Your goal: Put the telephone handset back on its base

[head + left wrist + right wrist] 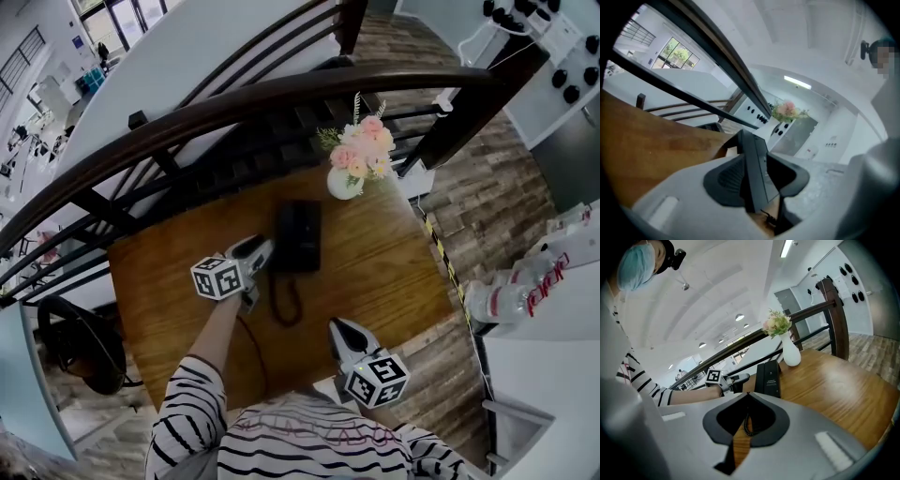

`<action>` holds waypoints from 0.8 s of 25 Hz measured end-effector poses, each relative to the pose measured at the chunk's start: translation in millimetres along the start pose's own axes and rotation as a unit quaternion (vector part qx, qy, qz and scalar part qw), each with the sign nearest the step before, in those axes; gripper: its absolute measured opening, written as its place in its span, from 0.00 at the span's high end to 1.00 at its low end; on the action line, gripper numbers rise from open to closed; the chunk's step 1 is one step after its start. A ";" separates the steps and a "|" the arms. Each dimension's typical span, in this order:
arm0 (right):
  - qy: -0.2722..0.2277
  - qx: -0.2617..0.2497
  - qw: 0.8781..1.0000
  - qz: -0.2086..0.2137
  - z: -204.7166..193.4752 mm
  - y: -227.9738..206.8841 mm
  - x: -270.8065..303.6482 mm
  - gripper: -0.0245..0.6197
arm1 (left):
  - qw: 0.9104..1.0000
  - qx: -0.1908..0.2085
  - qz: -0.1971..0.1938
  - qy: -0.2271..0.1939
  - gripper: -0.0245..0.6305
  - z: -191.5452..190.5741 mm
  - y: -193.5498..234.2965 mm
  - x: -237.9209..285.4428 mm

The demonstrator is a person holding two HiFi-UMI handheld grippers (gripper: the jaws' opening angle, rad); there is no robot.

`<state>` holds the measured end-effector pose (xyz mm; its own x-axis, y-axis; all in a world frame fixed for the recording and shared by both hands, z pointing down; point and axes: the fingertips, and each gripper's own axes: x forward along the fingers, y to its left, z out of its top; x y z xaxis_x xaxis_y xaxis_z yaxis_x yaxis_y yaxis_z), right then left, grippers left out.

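While the black telephone handset point(287, 236) lies along the left side of its base point(309, 234), toward the far edge of the wooden counter point(384, 272), the left claw point(262, 251) is held level at the handset's left flank. Its jaws are spread, with the dark edge of the handset standing between them and a gap left on one side, so nothing is pinched. The right claw point(339, 330) is held low at the counter's near edge, well apart from the telephone, with its jaws pressed together at the tips and nothing gripped. A coiled cord point(284, 300) is looped on the wood in front of the base. A white vase of pink flowers point(349, 173) is set just beyond the base, near a dark railing point(281, 94).
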<state>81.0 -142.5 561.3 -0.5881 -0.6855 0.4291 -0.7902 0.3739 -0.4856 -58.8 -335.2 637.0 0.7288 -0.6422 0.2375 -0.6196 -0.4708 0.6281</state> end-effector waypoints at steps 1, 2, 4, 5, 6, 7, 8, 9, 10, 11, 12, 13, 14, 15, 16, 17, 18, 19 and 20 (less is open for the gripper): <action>-0.002 -0.002 1.000 0.002 0.4 1.5 -1.7 0.96 | 1.000 0.005 -0.001 -0.004 0.73 0.7 -5.6 -4.5; -0.005 -0.004 1.000 0.003 0.9 2.8 -3.6 0.96 | 1.000 0.010 -0.003 -0.007 0.74 1.3 -11.5 -8.8; -0.010 -0.008 1.000 0.005 1.7 4.8 -8.0 0.96 | 1.000 0.016 -0.010 -0.015 0.76 2.2 -23.4 -17.1; -0.013 -0.010 1.000 0.006 1.6 5.9 -10.5 0.96 | 1.000 0.020 -0.011 -0.019 0.78 2.4 -29.0 -21.5; -0.015 -0.011 1.000 0.008 1.2 7.3 -13.3 0.96 | 0.999 0.025 -0.012 -0.021 0.78 2.4 -34.5 -26.4; -0.017 -0.012 1.000 0.010 0.6 8.7 -16.4 0.96 | 0.999 0.030 -0.011 -0.024 0.79 2.5 -40.1 -31.7; -0.018 -0.012 1.000 0.011 -0.1 10.2 -19.6 0.96 | 0.999 0.036 -0.011 -0.027 0.79 2.9 -45.9 -37.2; -0.020 -0.013 1.000 0.013 -0.8 11.6 -22.9 0.96 | 0.999 0.042 -0.010 -0.030 0.80 3.5 -52.0 -42.9; -0.021 -0.013 1.000 0.014 -1.4 12.9 -26.5 0.96 | 0.998 0.048 -0.008 -0.033 0.81 4.2 -58.1 -48.6; -0.022 -0.014 1.000 0.015 -2.1 14.1 -30.1 0.96 | 0.998 0.055 -0.007 -0.037 0.81 4.8 -64.2 -54.3; -0.024 -0.014 0.999 0.016 -2.9 15.0 -33.9 0.96 | 0.997 0.061 -0.005 -0.040 0.82 5.1 -70.4 -59.8; -0.024 -0.015 0.999 0.017 -3.7 15.7 -37.7 0.96 | 0.997 0.067 -0.003 -0.043 0.84 5.0 -76.6 -65.0; -0.025 -0.015 0.999 0.018 -4.6 16.2 -41.3 0.96 | 0.996 0.072 -0.002 -0.045 0.85 4.4 -82.7 -69.8; -0.026 -0.016 0.999 0.020 -5.6 16.5 -44.8 0.96 | 0.996 0.076 -0.001 -0.047 0.86 3.2 -88.6 -74.4; -0.027 -0.016 0.999 0.021 -6.8 16.7 -48.1 0.96 | 0.996 0.080 0.000 -0.050 0.87 1.7 -94.4 -78.9; -0.027 -0.017 0.999 0.023 -8.0 17.0 -51.2 0.96 | 0.995 0.084 0.002 -0.052 0.88 -0.3 -99.9 -83.4; -0.028 -0.019 0.999 0.024 -9.2 17.4 -54.1 0.96 | 0.995 0.087 0.003 -0.054 0.89 -2.6 -105.2 -88.1; -0.029 -0.021 0.999 0.026 -10.2 17.9 -56.9 0.96 | 0.994 0.090 0.004 -0.056 0.90 -4.9 -110.4 -92.9; -0.030 -0.023 0.999 0.027 -11.2 18.7 -59.7 0.96 | 0.994 0.093 0.005 -0.057 0.91 -7.3 -115.8 -97.7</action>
<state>99.5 -87.6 535.1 -0.6198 -0.6994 0.3559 -0.7655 0.4390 -0.4705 -56.2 -213.5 546.6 0.6915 -0.7065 0.1509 -0.6774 -0.5615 0.4752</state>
